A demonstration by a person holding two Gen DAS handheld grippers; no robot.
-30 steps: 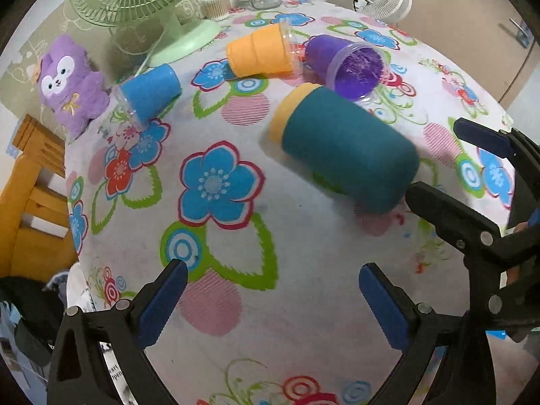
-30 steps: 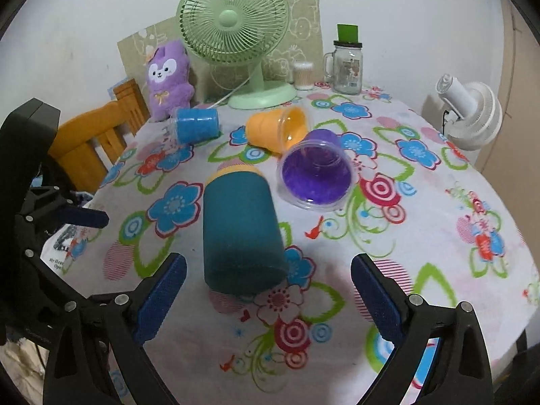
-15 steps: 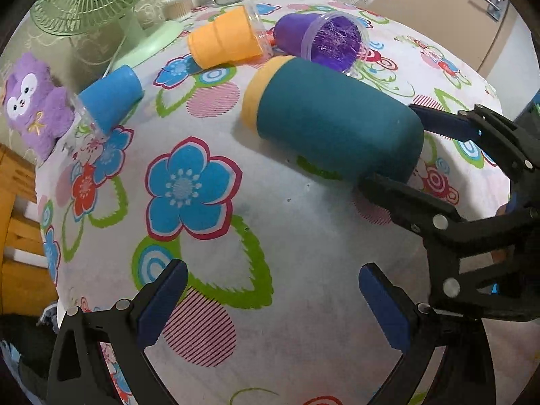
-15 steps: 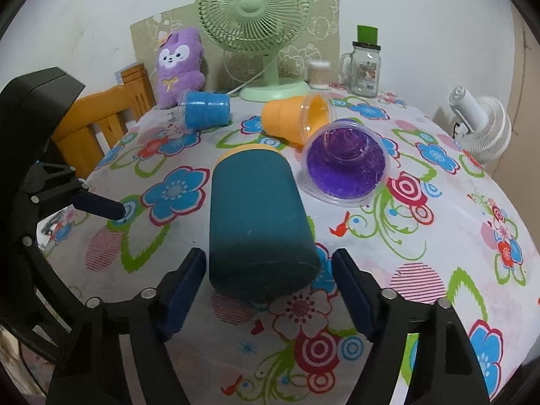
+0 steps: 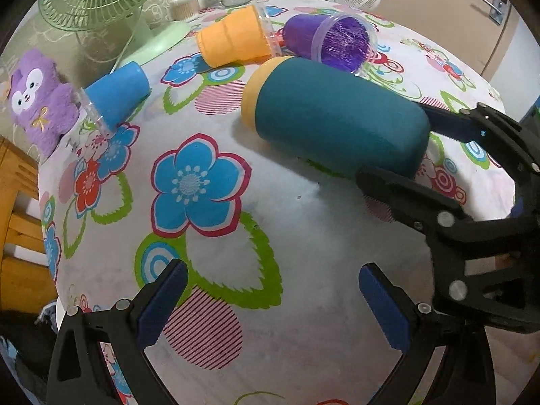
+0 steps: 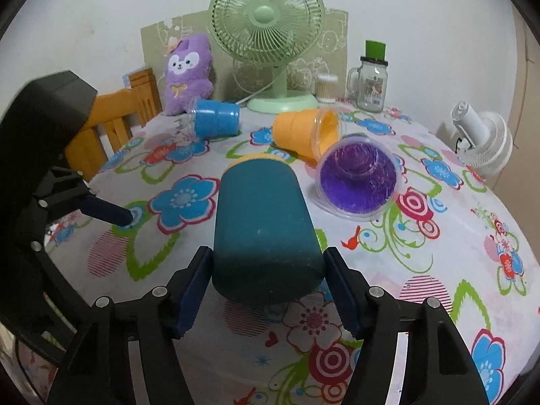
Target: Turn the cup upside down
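Observation:
A teal cup (image 6: 263,229) with a yellow rim lies on its side on the flowered tablecloth (image 6: 438,263), closed bottom toward the right gripper; it also shows in the left wrist view (image 5: 337,118). My right gripper (image 6: 266,290) is shut on the cup's bottom end, a blue pad against each side. My left gripper (image 5: 270,307) is open and empty over bare cloth, in front of and left of the cup. Purple (image 6: 357,175), orange (image 6: 303,131) and blue (image 6: 216,121) cups lie on their sides behind it.
A green desk fan (image 6: 270,33), a purple plush toy (image 6: 187,71), a glass jar (image 6: 369,81) and a small white fan (image 6: 482,141) stand at the table's far side. A wooden chair (image 6: 118,118) stands at the left edge.
My right gripper moved forward and closed its fingers onto the teal cup's bottom end. My left gripper drifted slightly and stayed open.

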